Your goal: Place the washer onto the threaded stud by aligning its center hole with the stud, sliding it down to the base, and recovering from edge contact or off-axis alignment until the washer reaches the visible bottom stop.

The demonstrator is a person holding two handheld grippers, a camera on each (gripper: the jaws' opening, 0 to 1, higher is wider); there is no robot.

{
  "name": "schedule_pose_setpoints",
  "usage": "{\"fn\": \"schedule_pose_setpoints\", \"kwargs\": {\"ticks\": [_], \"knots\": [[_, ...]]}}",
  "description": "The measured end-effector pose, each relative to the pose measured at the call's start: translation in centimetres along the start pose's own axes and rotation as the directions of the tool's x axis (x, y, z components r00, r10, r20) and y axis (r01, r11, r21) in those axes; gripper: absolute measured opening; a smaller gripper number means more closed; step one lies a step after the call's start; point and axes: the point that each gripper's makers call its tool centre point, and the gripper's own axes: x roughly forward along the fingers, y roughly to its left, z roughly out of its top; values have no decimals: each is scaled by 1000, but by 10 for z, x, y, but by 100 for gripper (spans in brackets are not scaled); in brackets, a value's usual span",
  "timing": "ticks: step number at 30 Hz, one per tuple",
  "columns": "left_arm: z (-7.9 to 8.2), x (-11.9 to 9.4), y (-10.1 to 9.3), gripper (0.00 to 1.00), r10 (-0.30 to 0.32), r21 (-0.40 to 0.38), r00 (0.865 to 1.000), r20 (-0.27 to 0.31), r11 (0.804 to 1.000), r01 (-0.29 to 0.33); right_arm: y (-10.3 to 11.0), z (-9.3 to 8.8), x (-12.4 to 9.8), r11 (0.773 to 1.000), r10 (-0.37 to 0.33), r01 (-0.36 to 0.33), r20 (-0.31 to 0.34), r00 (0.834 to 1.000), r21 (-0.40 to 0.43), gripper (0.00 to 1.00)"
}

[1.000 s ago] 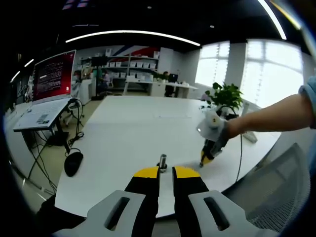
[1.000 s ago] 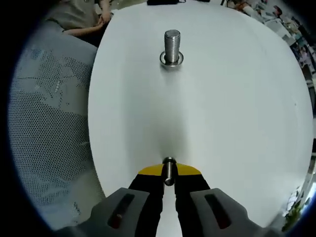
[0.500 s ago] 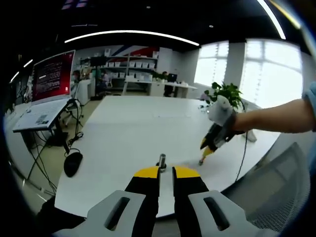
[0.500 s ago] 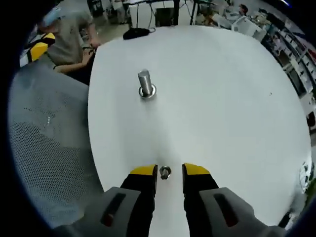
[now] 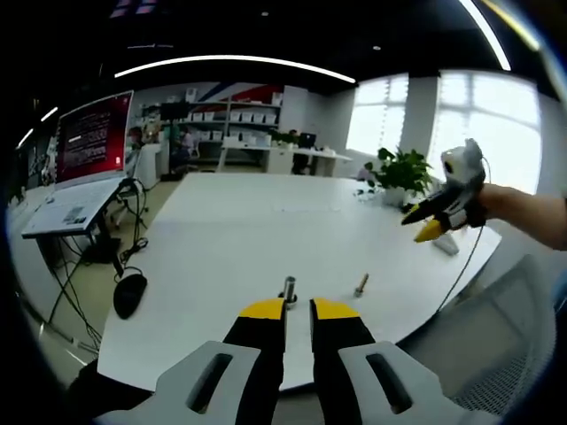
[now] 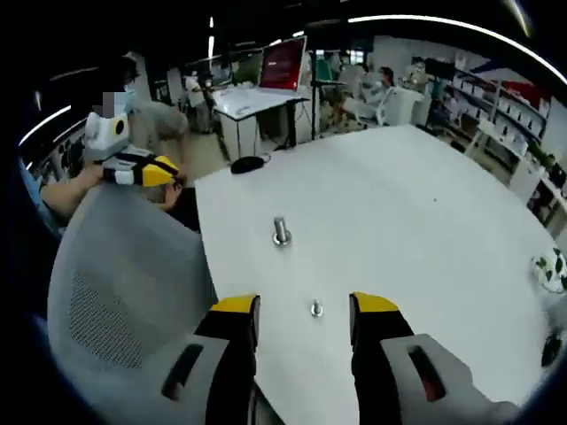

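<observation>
A threaded steel stud (image 6: 281, 228) stands upright on the white table (image 6: 425, 204), with a wider ring, the washer (image 6: 282, 239), around its base. A small bolt (image 6: 316, 308) stands on the table nearer to me, well below my right gripper (image 6: 304, 305), which is open and lifted high above the table with nothing in it. In the left gripper view the stud (image 5: 289, 287) rises just beyond my left gripper (image 5: 298, 308), whose jaws are close together and hold nothing. The small bolt (image 5: 361, 283) stands right of the stud, and the right gripper (image 5: 431, 228) hangs in the air at the far right.
A grey mesh chair (image 6: 115, 292) stands at the table's near edge, and the left gripper (image 6: 146, 170) pokes over its back. A laptop (image 5: 89, 142) on a stand, a black mouse (image 5: 131, 290) and a potted plant (image 5: 406, 168) lie around the table.
My right gripper has opened and let go of the small bolt, which stays on the table, then risen and pulled back. My left gripper has stayed where it was.
</observation>
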Motion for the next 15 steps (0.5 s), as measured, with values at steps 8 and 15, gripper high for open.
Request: {"fn": "schedule_pose_setpoints", "kwargs": {"ticks": [8, 15], "knots": [[1, -1, 1, 8, 3, -8, 1000, 10, 1000, -3, 27, -10, -57, 959, -109, 43, 225, 968, 280, 76], [-2, -1, -2, 8, -7, -2, 1000, -12, 1000, 7, 14, -29, -108, 883, -402, 272, 317, 859, 384, 100]]}}
